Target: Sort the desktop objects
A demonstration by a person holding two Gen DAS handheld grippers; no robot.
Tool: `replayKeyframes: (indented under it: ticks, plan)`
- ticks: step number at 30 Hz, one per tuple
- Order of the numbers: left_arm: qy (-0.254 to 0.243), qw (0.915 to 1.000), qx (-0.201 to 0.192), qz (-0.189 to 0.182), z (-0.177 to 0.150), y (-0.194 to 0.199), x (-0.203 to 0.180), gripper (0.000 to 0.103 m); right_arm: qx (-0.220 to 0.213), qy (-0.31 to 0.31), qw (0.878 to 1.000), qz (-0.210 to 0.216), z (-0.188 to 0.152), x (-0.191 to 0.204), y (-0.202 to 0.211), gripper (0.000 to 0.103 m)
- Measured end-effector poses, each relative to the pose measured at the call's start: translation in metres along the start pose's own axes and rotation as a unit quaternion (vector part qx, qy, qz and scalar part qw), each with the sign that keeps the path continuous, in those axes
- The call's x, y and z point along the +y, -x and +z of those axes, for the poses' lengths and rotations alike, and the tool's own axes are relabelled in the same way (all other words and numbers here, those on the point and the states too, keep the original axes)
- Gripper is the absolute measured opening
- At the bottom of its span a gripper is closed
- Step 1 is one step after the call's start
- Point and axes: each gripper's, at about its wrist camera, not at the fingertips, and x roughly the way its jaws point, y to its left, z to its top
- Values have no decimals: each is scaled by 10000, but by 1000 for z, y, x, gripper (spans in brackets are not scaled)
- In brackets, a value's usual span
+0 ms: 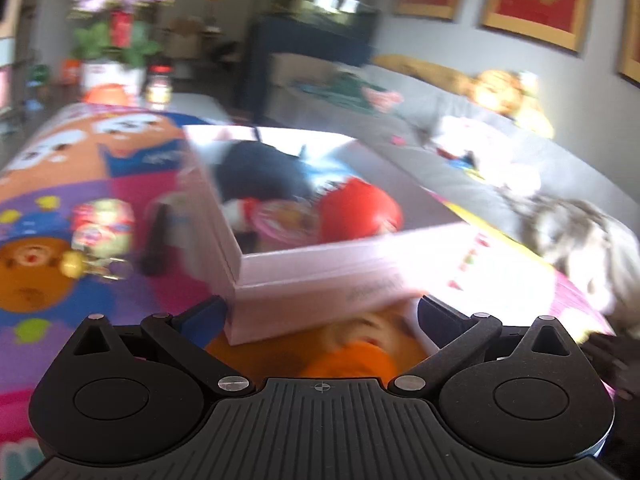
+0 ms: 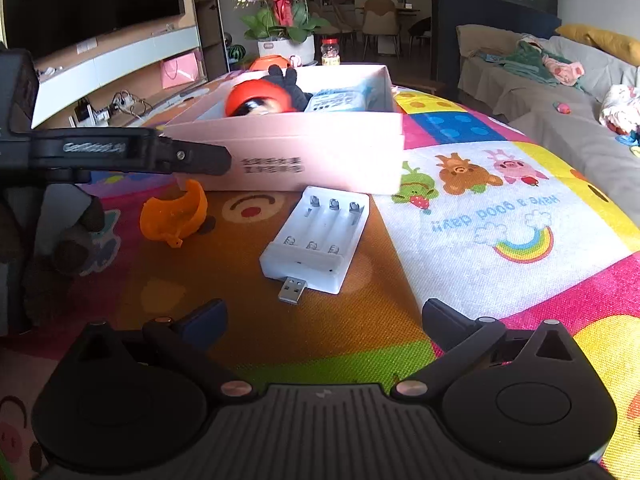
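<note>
Your right tongs [image 2: 324,316] stand wide apart with nothing between the tips, hovering over the cartoon-print mat [image 2: 500,216] that covers the worktop. Just ahead of them lies one white battery charger [image 2: 316,240], flat on the mat: three empty slots with bare metal contacts, and a USB plug sticking out of the end nearest your tongs. Beyond it sits one pink open box [image 2: 312,156], its near wall printed with dark lettering; the charger's far end comes right up to that wall. Inside the box you can count one red round toy [image 2: 256,100], one dark soft item [image 2: 286,82] and one pale blue packet [image 2: 340,100]. Ahead and to the left of the right tongs, one orange shell-shaped piece [image 2: 174,212] rests on the mat.

Your left tongs [image 1: 320,312] are also spread wide and hold nothing; their tips flank the near corner of the same box [image 1: 320,284]. That view is blurred. Left of the box, one small colourful jar [image 1: 104,224] lies on the mat; its details cannot be made out.
</note>
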Motion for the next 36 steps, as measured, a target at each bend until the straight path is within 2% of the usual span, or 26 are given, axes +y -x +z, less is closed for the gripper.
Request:
replayKeyframes:
  ticks: [1,3,9,10,12,14,17,19,21,24,25,27,29,33,34,36]
  plan:
    - [-91,9999,-9,-74,-3,3,-4,103,33,63,10000,-36,0,2,-1,103]
    - [-192,9998,-99,7,-10,12,-11,103,90,176,9997,-111,0,5,-3,103]
    - [-146,9975,-281,633,-30,45,-11,103,220,341,9992,39,13,2,-6,103]
    - [-161,9970,-256,708,-32,49,-11,103,69,269,9996,23,20,-1,-4,103]
    - [-165,9963,-220,816,-40,54,-10,103,-279,-26,9996,-29,38,-11,4,103]
    - [-62,9961,-195,856,-47,59,-9,103,-436,-492,9977,184,58,-27,6,103]
    - [152,9965,-263,785,-51,65,-8,103,-689,-1170,9907,98,83,-50,-6,103]
    - [184,9963,-287,785,-55,68,-10,103,-658,-1467,9867,241,97,-63,-23,103]
    - [97,9953,-408,872,-58,71,-14,103,-541,-1732,9818,560,107,-73,-40,103]
    - [40,9935,-472,1034,-57,72,-18,103,-406,-2065,9735,899,115,-75,-60,103]
    - [62,9935,-452,1045,-57,71,-17,103,-405,-2123,9724,883,116,-73,-64,103]
    - [151,9939,-391,1016,-56,69,-14,103,-466,-2069,9746,725,116,-64,-65,103]
    - [280,9943,-309,985,-56,66,-10,103,-428,-1971,9760,814,115,-58,-65,103]
    - [508,9943,-130,928,-55,62,-4,103,-258,-1391,9752,1700,110,-47,-56,103]
    - [540,9940,-106,941,-55,62,-3,103,-341,-1178,9780,1687,107,-42,-50,103]
    - [555,9938,-113,960,-55,62,-4,103,-567,-788,9882,1184,99,-31,-33,103]
